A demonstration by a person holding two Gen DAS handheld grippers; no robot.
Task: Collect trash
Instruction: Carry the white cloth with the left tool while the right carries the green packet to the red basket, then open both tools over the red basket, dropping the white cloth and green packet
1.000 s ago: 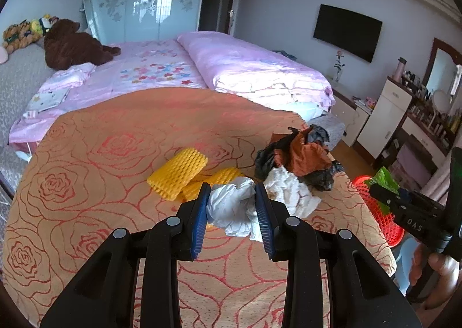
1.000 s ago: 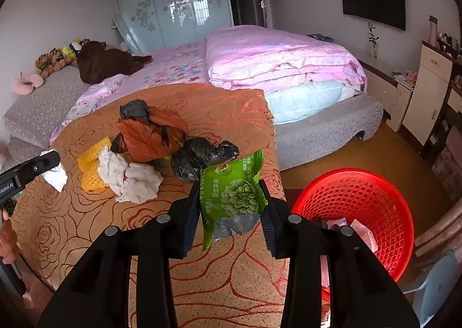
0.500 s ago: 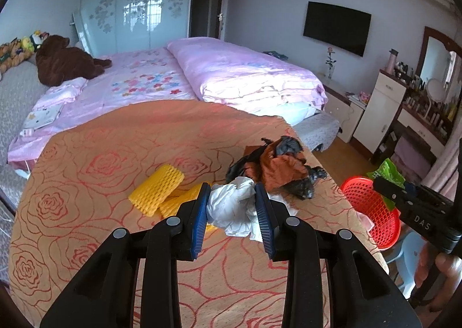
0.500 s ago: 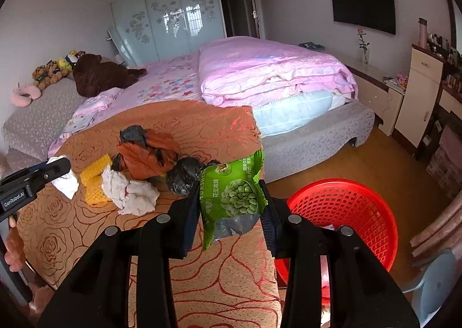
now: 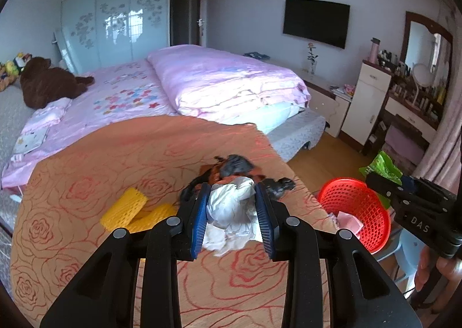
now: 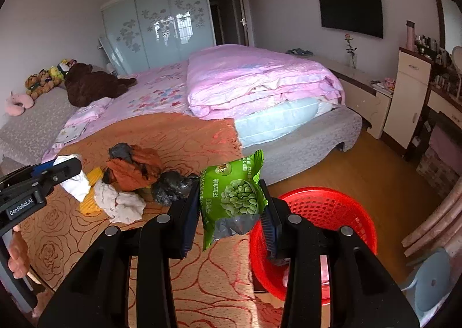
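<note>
Both claws have lifted and drifted toward the red basket (image 6: 332, 212) since a second ago. Left claw (image 5: 232, 212) clamps a white paper wad (image 5: 231, 206) above the counter (image 5: 86, 212); right claw (image 6: 232, 206) grips a green snack bag (image 6: 234, 198) beside the basket's rim.

Bed (image 6: 260, 103): centre, pink bedding | wardrobe (image 6: 161, 28): behind bed, frosted floral sliding doors | television (image 6: 350, 12): wall right of bed | floor (image 6: 375, 166): wood, right of bed | daylight
</note>
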